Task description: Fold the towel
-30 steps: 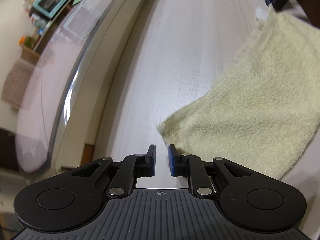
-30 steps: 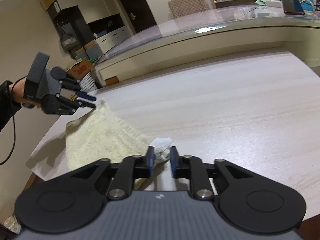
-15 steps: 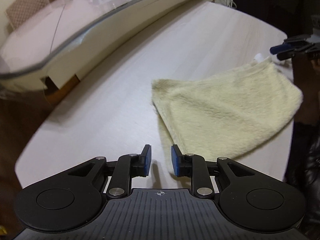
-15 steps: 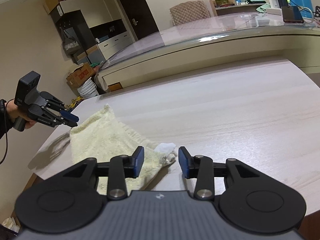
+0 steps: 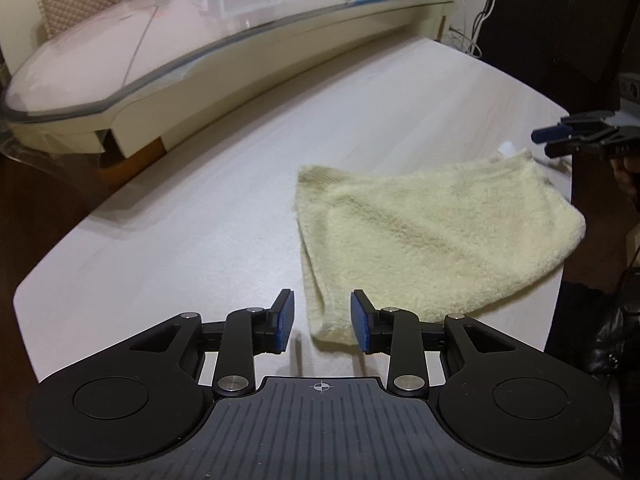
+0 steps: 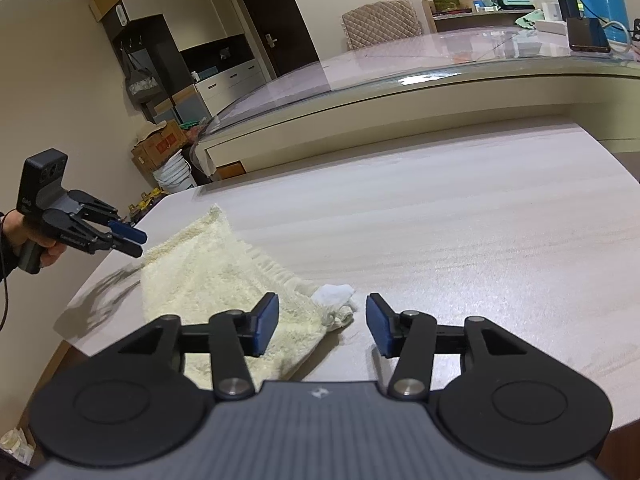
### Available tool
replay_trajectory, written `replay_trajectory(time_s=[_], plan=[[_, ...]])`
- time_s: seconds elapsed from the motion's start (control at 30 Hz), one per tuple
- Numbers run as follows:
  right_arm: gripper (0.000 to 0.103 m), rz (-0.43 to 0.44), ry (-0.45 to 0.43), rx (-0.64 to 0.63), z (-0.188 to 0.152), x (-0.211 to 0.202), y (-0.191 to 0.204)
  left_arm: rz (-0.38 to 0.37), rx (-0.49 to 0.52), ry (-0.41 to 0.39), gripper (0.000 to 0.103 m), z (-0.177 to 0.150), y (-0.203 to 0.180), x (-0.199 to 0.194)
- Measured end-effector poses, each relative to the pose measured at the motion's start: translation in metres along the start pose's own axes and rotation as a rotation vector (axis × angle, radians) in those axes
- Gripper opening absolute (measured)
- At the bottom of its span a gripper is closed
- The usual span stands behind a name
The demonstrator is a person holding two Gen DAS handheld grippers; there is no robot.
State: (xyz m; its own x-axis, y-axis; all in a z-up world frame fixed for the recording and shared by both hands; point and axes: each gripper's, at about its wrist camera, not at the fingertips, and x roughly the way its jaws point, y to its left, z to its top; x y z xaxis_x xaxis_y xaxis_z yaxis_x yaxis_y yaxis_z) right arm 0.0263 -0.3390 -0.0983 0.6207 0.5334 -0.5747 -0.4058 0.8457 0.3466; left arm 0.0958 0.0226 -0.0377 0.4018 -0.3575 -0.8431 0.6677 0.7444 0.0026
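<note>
We see the towel (image 5: 432, 236), pale yellow and folded over on itself, lying flat on the light wood-grain surface (image 5: 192, 216) near its rounded end. Taking the towel as our landmark: a small white tag (image 6: 333, 293) sticks out at one of its corners, the corner nearest our right hand-held gripper (image 6: 322, 325). That gripper's blue pads (image 6: 267, 322) stand clearly apart, having just been opening, and they press on nothing; the tagged corner lies on the surface in the gap ahead of them, released.

At the opposite end of the towel, our left hand-held gripper (image 5: 322, 322) hovers over another corner. Its jaws have also just been opening, and the pads (image 5: 285, 320) stand apart on either side of that corner without clamping it; from the right wrist view we see this gripper (image 6: 132, 240) raised a little above the surface, just beside the towel's edge, gripped by a hand (image 6: 44, 250) in a dark sleeve.

Beyond the towel, across the bare surface, runs a long curved counter with a glass top (image 6: 400, 80). Behind that stands a quilted chair back (image 6: 382, 22).
</note>
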Motion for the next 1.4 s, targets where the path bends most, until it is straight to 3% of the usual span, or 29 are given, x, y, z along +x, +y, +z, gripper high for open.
replay_trajectory(time_s=[0.33,0.53,0.63,0.9,1.1,1.17,1.23,1.33,1.4], plan=[[0.059,0.009,0.009,-0.056,0.002,0.0,-0.002,0.051,-0.032,0.013,0.032,-0.022,0.0,0.003],[0.059,0.079,0.041,-0.245,0.013,0.008,0.004,0.069,-0.024,0.004,0.038,-0.024,0.003,0.002],[0.06,0.126,0.09,-0.319,0.023,0.017,-0.002,0.086,-0.014,0.003,0.04,-0.023,0.002,0.002],[0.058,0.242,0.214,-0.306,0.034,0.044,-0.029,0.121,0.0,-0.011,0.041,-0.025,-0.003,0.001],[0.041,0.26,0.239,-0.386,0.033,0.05,-0.025,0.149,0.032,-0.002,0.042,-0.022,-0.006,0.003],[0.024,0.246,0.24,-0.416,0.031,0.049,-0.02,0.162,0.04,-0.003,0.042,-0.022,-0.007,0.003],[0.022,0.226,0.245,-0.413,0.028,0.045,-0.014,0.172,0.046,-0.006,0.041,-0.022,-0.01,0.002],[0.01,0.203,0.246,-0.371,0.025,0.04,-0.009,0.209,0.061,-0.032,0.036,-0.025,-0.019,-0.004],[0.01,0.185,0.25,-0.31,0.022,0.034,-0.006,0.237,0.068,-0.065,0.035,-0.026,-0.027,-0.012]])
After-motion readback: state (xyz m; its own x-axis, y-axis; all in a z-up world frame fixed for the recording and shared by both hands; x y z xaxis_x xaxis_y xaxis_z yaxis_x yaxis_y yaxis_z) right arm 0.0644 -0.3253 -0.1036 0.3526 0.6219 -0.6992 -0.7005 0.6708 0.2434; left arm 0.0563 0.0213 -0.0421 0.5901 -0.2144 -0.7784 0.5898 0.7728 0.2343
